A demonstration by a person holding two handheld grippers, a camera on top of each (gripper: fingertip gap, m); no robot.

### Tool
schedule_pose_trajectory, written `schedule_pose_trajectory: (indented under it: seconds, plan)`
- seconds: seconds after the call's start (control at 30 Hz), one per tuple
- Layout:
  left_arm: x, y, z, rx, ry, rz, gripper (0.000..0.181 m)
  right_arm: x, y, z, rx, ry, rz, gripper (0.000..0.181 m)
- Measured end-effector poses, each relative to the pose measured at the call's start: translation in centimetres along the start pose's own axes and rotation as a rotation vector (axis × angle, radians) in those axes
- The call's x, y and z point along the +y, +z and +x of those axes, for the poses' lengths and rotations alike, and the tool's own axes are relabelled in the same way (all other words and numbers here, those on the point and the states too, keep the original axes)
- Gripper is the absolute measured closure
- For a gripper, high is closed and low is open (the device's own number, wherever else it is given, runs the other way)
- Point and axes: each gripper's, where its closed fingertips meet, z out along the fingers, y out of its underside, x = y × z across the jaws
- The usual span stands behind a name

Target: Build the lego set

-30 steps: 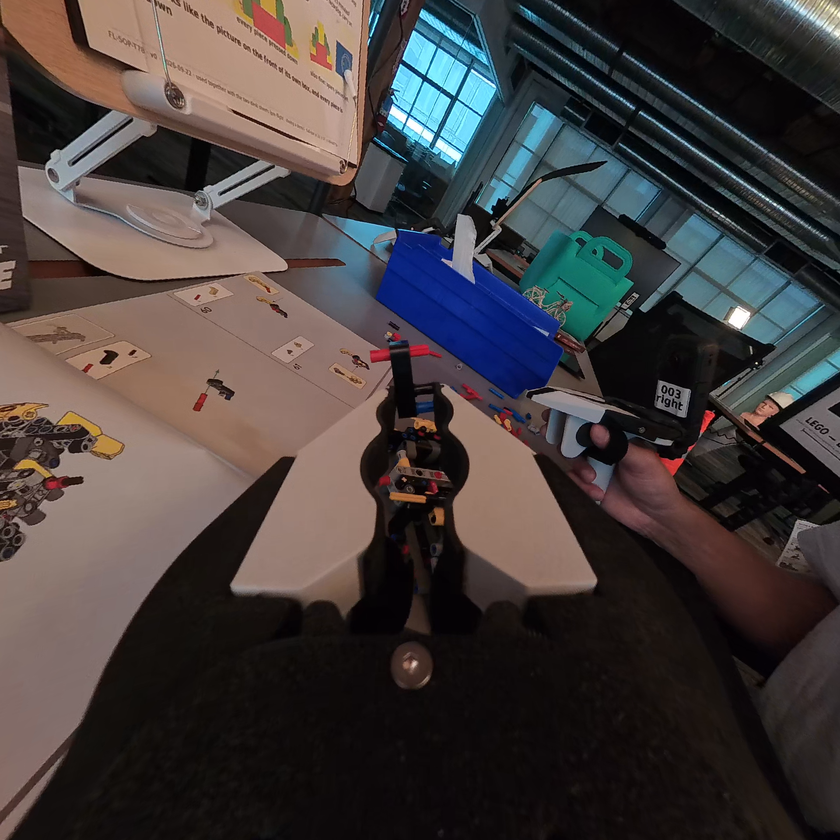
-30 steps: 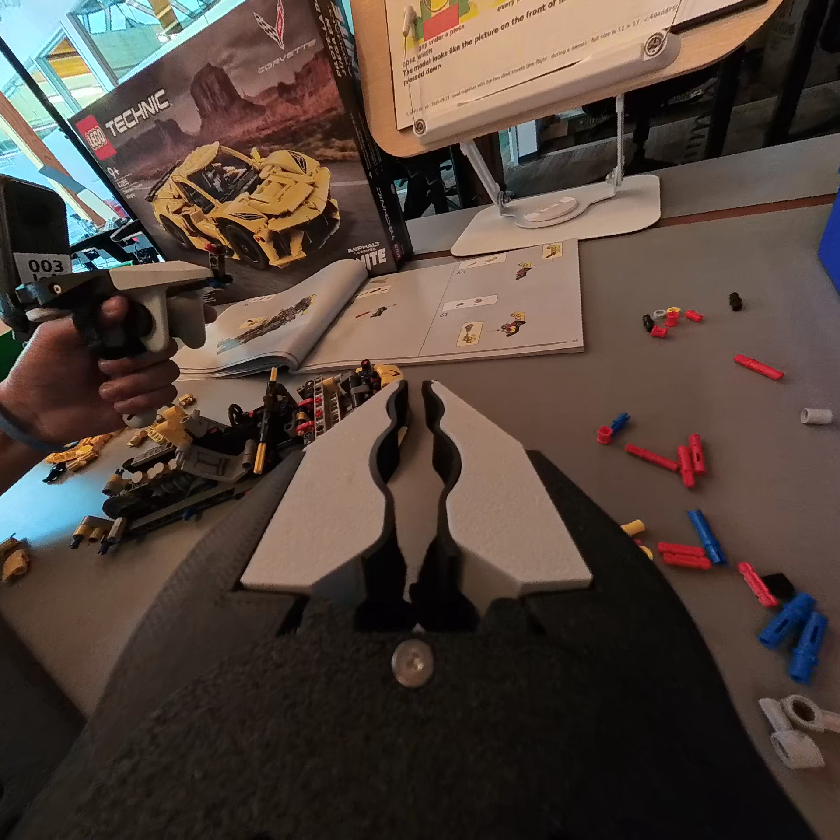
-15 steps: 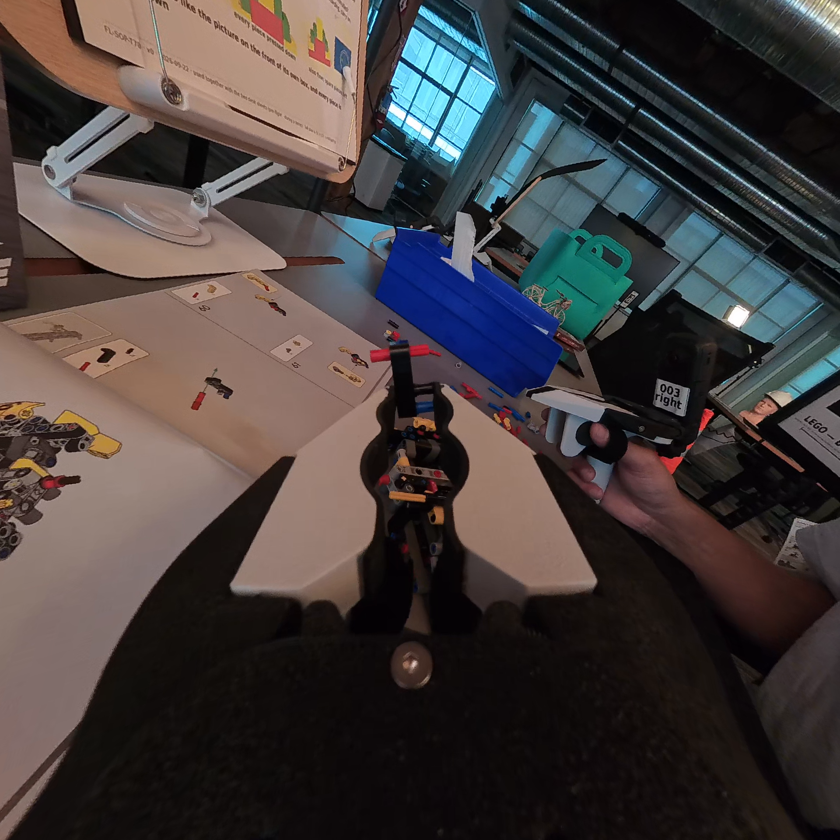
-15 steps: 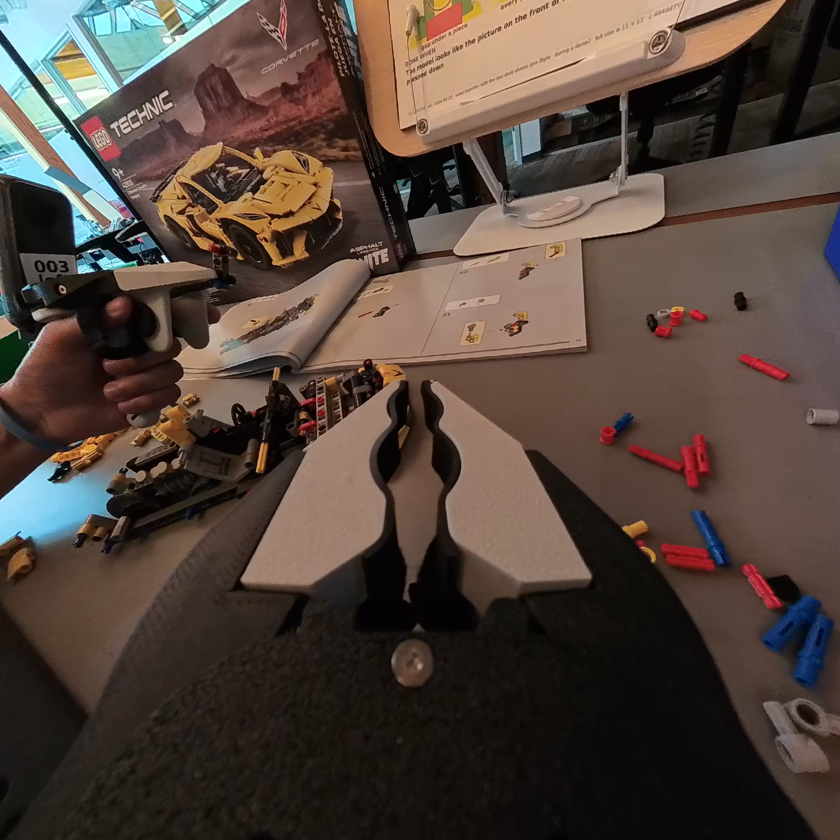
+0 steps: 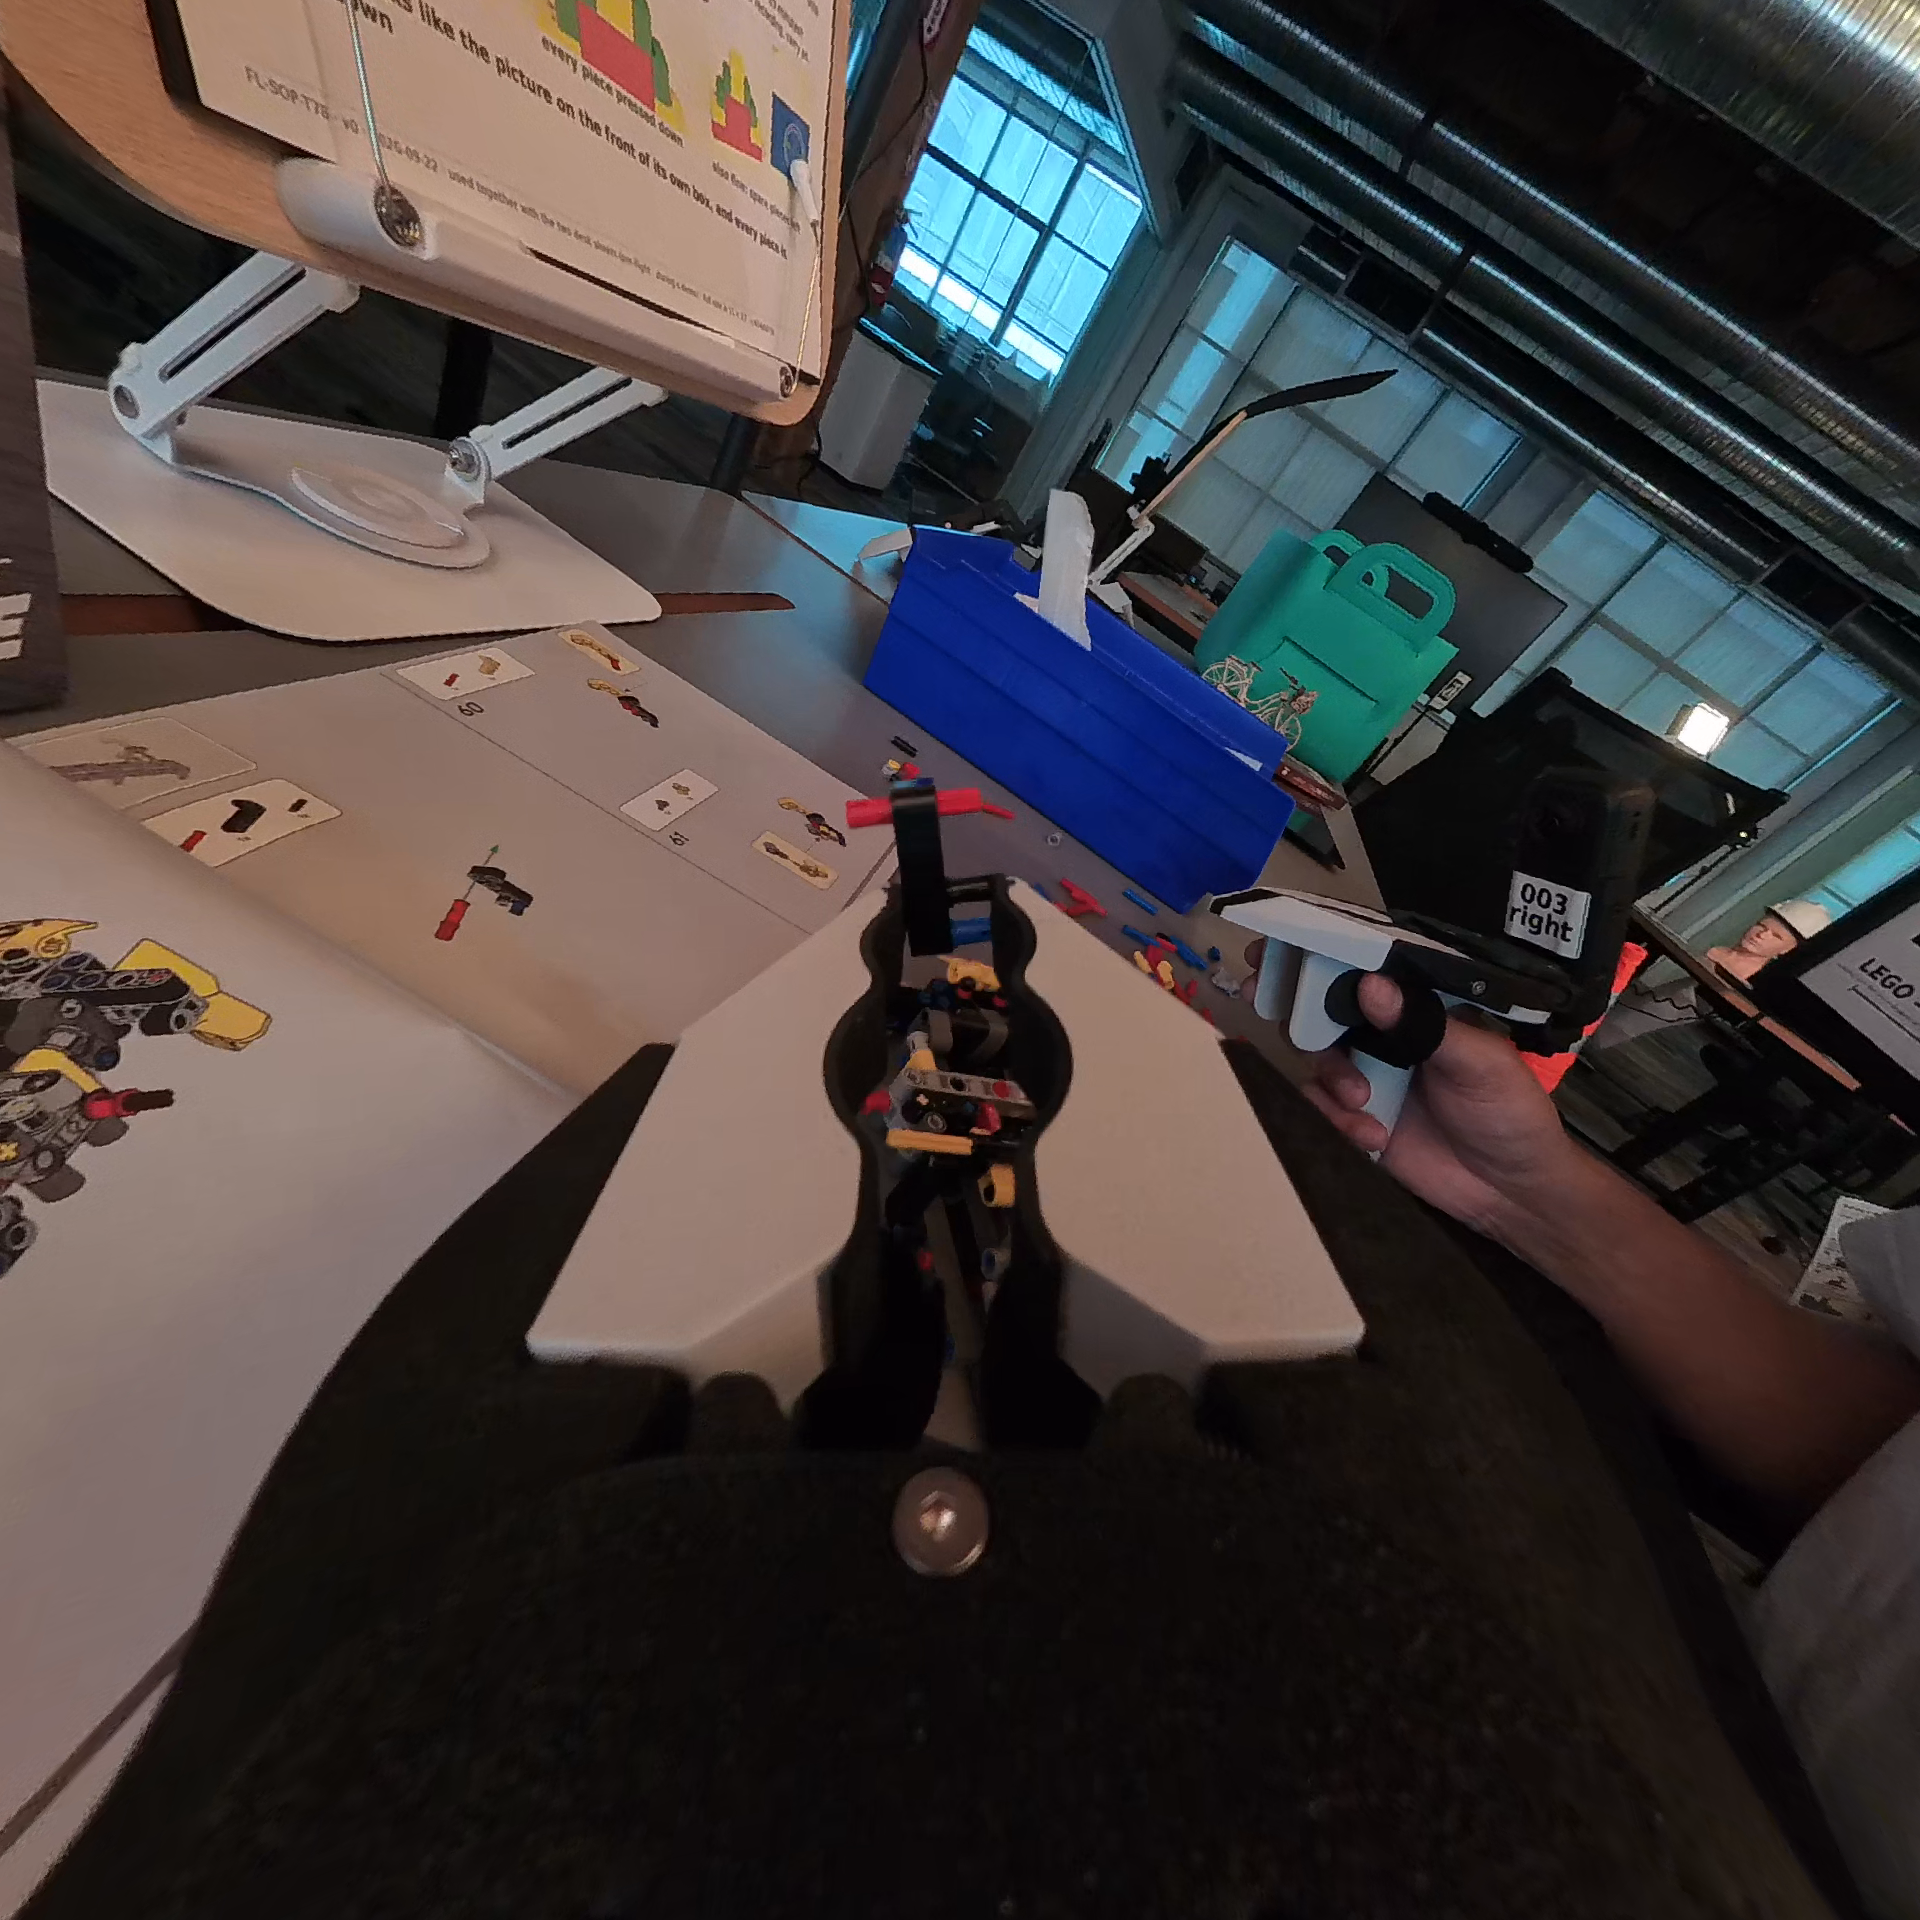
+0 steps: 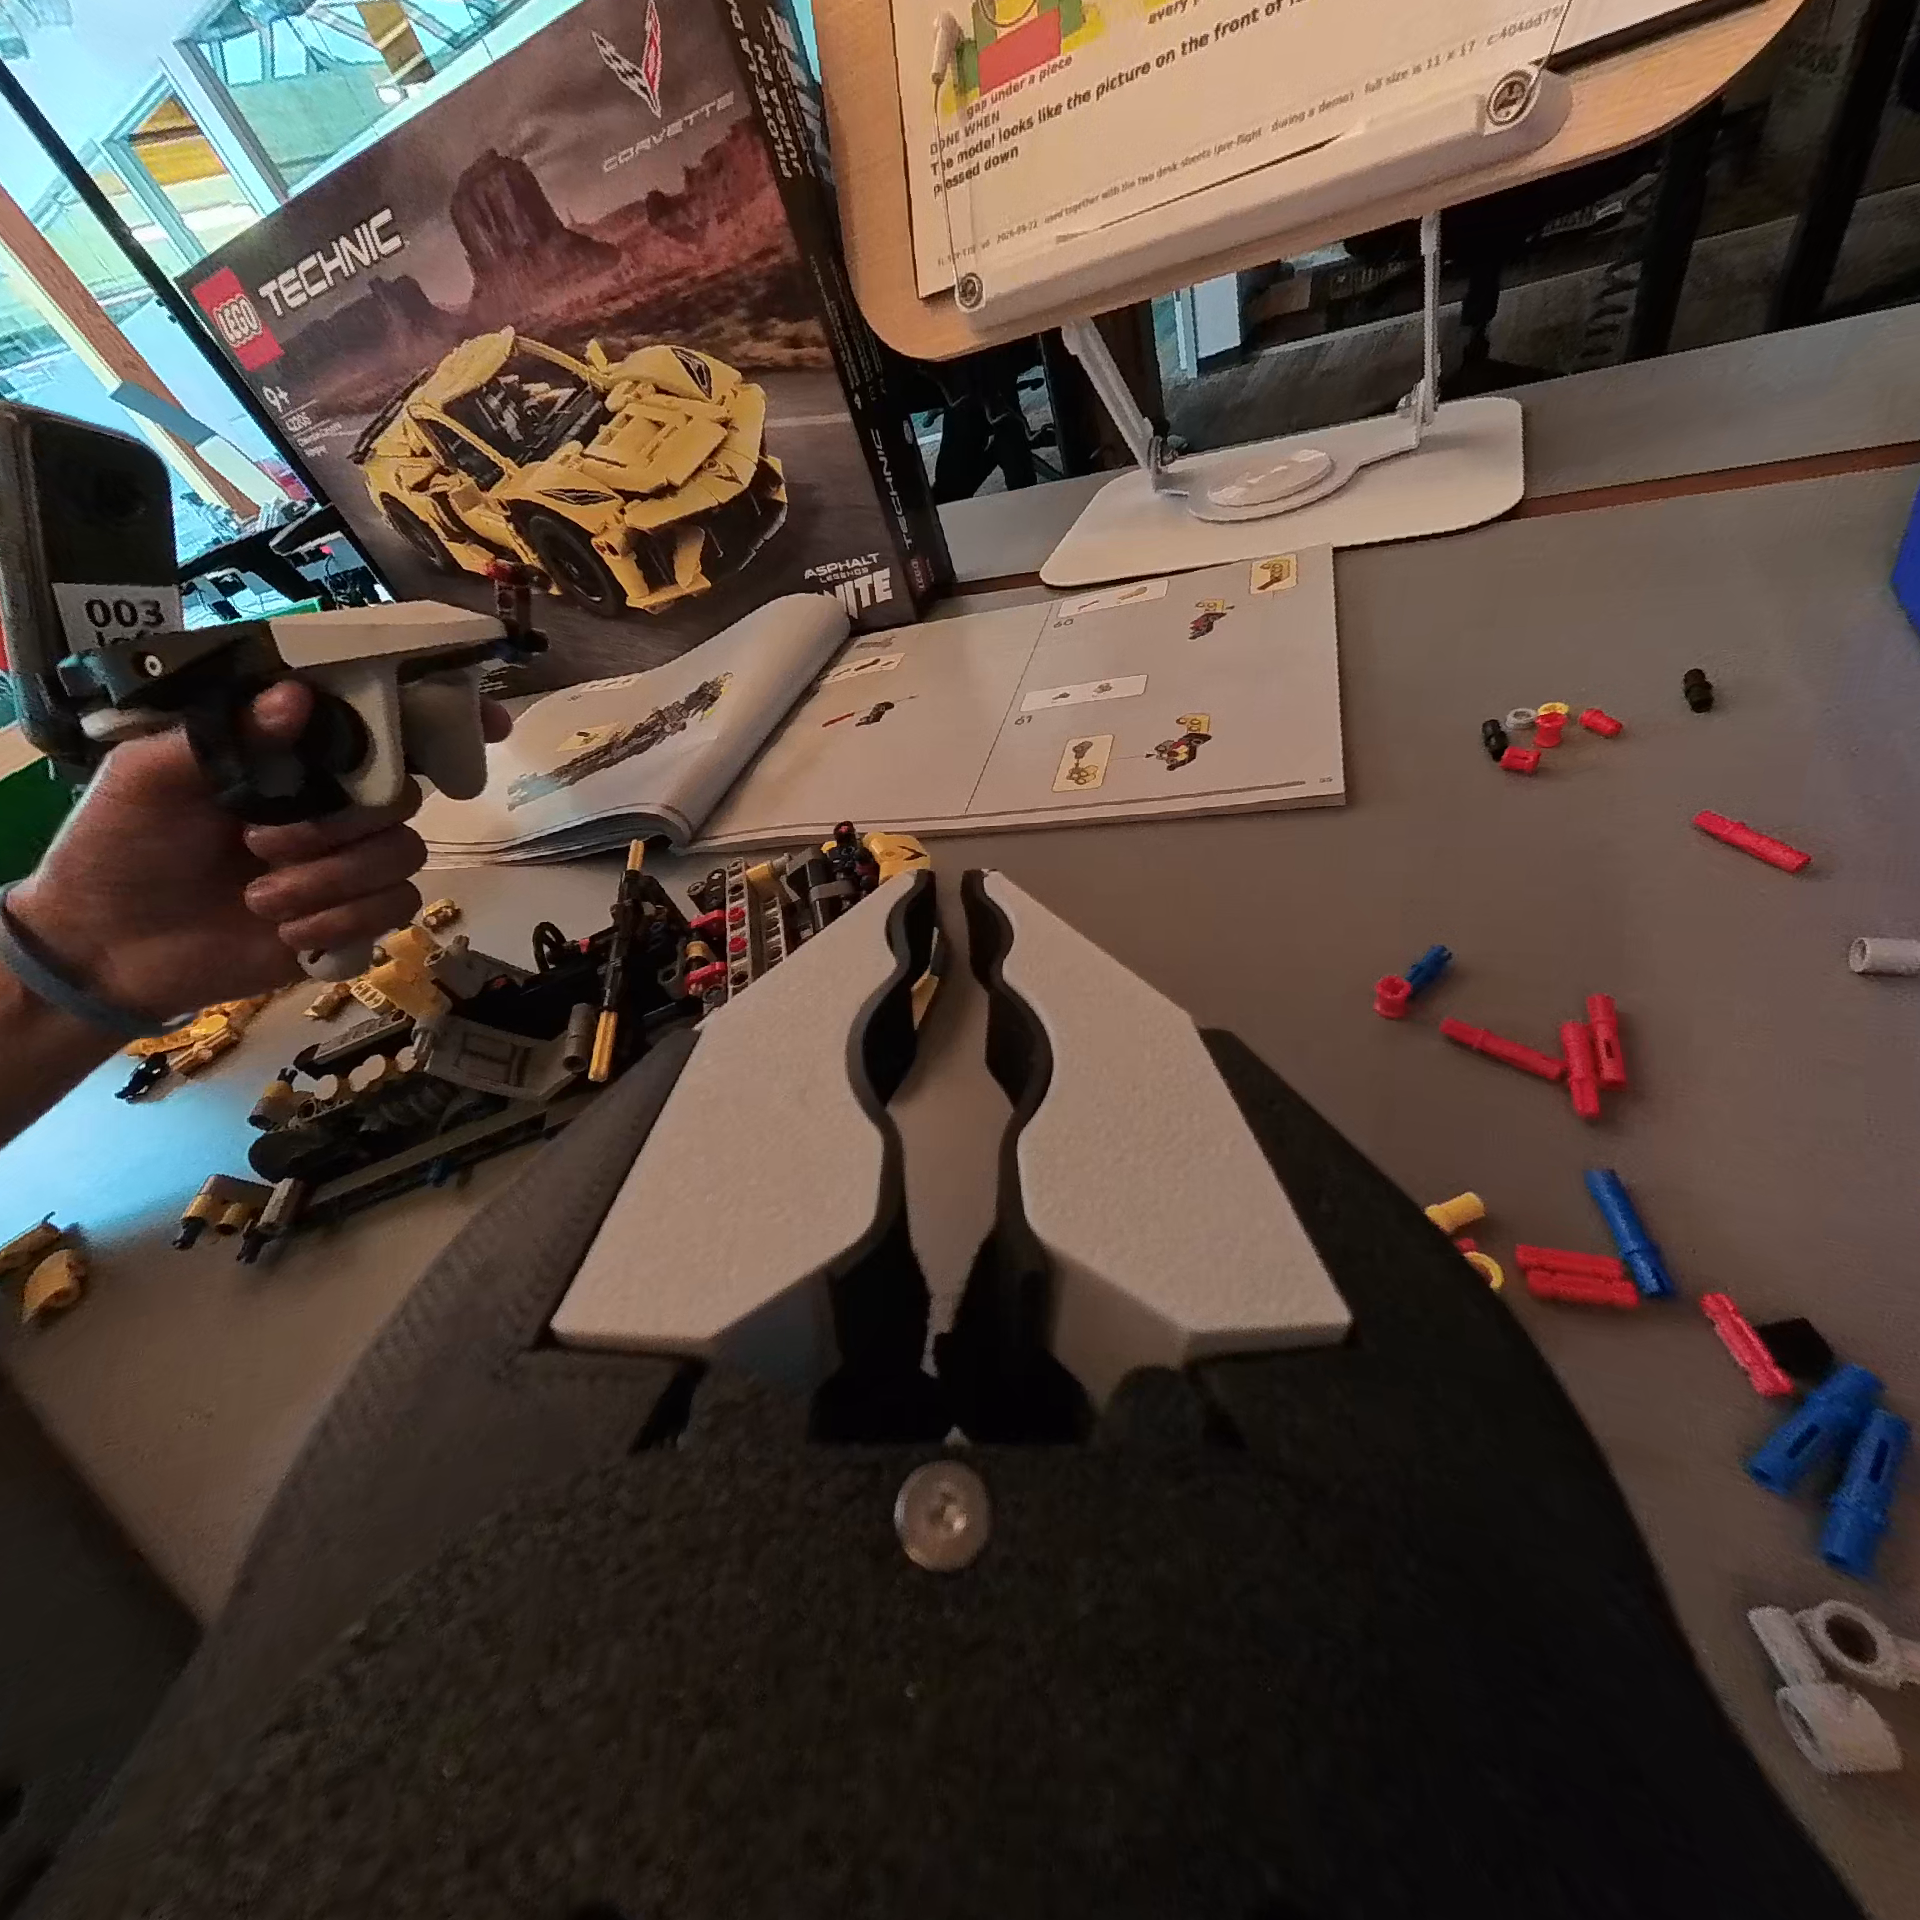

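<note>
Meanwhile, almost nothing has shifted over the last second: both views match the earlier ones closely, apart from a slight drift of the right camera. The left gripper [image 5: 940, 914] still has its jaws pinching a small black lego piece crossed by a red axle [image 5: 920, 868], held up in the air above the open grey instruction booklet [image 5: 582, 831]. In the right wrist view that same piece [image 6: 511, 603] shows at the tip of the left tool, in front of the set's dark printed box with a yellow car on it [image 6: 582, 416].

The right gripper [image 6: 951, 894] hovers empty, its jaws nearly pressed together with only a thin slit between them. Just beyond and left of its tips lies the partly built black, grey and yellow chassis [image 6: 582, 997] on the grey worktop [image 6: 1558, 935]. Loose red and blue pins [image 6: 1590, 1257] lie scattered to its right.

Such stillness suggests a pause to check the booklet; the held piece has not yet been joined to the chassis, so the build looks far from done.
</note>
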Motion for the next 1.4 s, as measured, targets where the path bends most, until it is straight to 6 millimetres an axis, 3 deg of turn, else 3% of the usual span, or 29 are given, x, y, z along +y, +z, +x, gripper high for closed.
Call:
schedule_pose_trajectory:
  seconds: [0.1,0.23,0.37,0.53,0.7,1.03,1.4]
  plan:
    - [0.0,0.5,0.6,-0.064,0.119,0.006,0.164,-0.6,0.0,-1.1,-0.025,-0.057,0.021,0.175]
    - [1.6,1.7,1.7,-0.242,0.495,-0.109,0.165,-1.8,0.7,-5.1,-0.065,-0.280,0.071,0.166]
    - [3.3,3.0,3.9,-0.334,0.865,-0.197,0.165,-2.1,2.7,-8.8,-0.061,-0.440,0.087,0.167]
    - [4.3,3.7,6.7,-0.360,1.187,-0.203,0.165,-2.4,3.0,-10.6,-0.093,-0.443,0.117,0.169]
    - [5.3,4.3,8.1,-0.343,1.287,-0.221,0.165,-1.9,3.0,-11.1,-0.125,-0.440,0.103,0.174]
    - [6.4,4.5,7.0,-0.368,1.328,-0.298,0.165,-0.4,3.6,-9.7,-0.052,-0.498,0.024,0.174]
    - [6.7,4.7,7.0,-0.358,1.337,-0.306,0.165,0.3,3.9,-9.6,-0.015,-0.575,-0.016,0.175]
